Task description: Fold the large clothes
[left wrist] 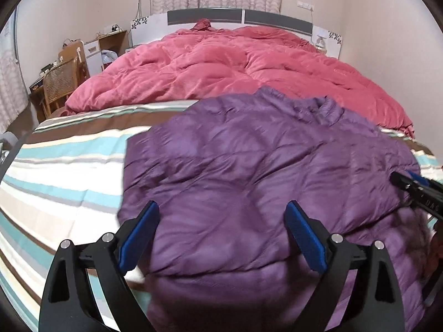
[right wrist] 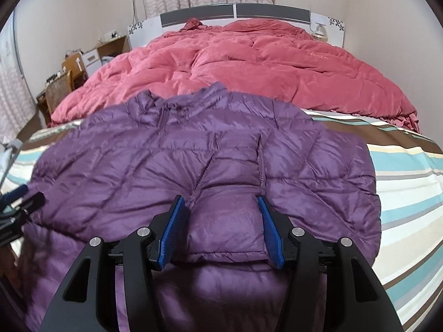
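gripping a puffed fold of the purple down jacket (right wrist: 210, 149) at its near hem, my right gripper (right wrist: 221, 229) has its fingers (right wrist: 270, 232) pressed into the padding on both sides. my left gripper (left wrist: 221, 238) stands wide over the hem's other end, its fingers touching nothing that i can see. the jacket lies front-up across the striped sheet (left wrist: 63, 171) of the bed, collar toward the red duvet (left wrist: 221, 66). i judge the hem fold is just starting; next, my left must close on the hem.

Jacket (right wrist: 210, 152) on sheet (right wrist: 409, 193), quilt (right wrist: 249, 66) behind, headboard (right wrist: 199, 13) beyond
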`<state>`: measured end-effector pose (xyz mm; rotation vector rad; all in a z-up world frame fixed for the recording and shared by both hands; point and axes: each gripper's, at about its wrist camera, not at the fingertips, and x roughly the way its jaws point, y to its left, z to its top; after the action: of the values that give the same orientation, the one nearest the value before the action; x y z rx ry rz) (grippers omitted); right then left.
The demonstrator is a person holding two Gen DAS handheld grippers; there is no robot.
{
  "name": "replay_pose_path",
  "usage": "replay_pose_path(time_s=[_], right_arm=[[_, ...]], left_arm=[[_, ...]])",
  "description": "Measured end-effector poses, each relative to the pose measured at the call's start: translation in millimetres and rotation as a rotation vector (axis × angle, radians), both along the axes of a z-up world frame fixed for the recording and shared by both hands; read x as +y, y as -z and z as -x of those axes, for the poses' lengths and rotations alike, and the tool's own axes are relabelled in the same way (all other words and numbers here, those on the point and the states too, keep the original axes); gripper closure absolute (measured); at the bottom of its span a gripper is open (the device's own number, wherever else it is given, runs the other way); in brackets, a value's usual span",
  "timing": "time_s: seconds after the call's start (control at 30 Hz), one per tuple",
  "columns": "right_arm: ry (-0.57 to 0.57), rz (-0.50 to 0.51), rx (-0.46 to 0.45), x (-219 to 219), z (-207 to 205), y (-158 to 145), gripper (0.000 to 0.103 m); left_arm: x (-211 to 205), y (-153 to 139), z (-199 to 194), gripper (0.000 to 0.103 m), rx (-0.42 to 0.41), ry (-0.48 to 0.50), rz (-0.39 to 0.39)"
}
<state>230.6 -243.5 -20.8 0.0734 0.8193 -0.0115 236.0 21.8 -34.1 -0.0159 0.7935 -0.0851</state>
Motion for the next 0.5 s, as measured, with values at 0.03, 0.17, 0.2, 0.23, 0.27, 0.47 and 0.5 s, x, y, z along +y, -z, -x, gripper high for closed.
replay_pose_path(time_s=[0.03, 0.17, 0.2, 0.23, 0.27, 0.47, 0.5], right_arm=[[-0.002, -0.007, -0.002, 2, -2, -2, 0.050], [-0.022, 0.010, 0.005, 15, -20, -3, 0.050], [-0.027, 0.019, 0.013, 18, -26, 0, 0.050], [-0.029, 0.027, 0.021, 20, -30, 3, 0.050], [-0.028, 0.033, 0.030, 21, -34, 6, 0.050], [-0.030, 0.045, 0.051, 20, -40, 28, 0.048], [-0.028, 0.043, 0.050, 19, -41, 29, 0.048]], left_arm=[[-4, -3, -2, 0.011, -0.006, 0.005, 0.001], [-30, -9, -19, 0.011, -0.014, 0.036, -0.018], [-38, -7, -27, 0.011, -0.006, 0.047, -0.033], [-43, -4, -32, 0.011, 0.004, 0.052, -0.042], [-46, 1, -37, 0.011, 0.017, 0.052, -0.053], [-45, 32, -54, 0.009, 0.093, 0.042, -0.038], [-48, 33, -56, 0.008, 0.095, 0.045, -0.056]])
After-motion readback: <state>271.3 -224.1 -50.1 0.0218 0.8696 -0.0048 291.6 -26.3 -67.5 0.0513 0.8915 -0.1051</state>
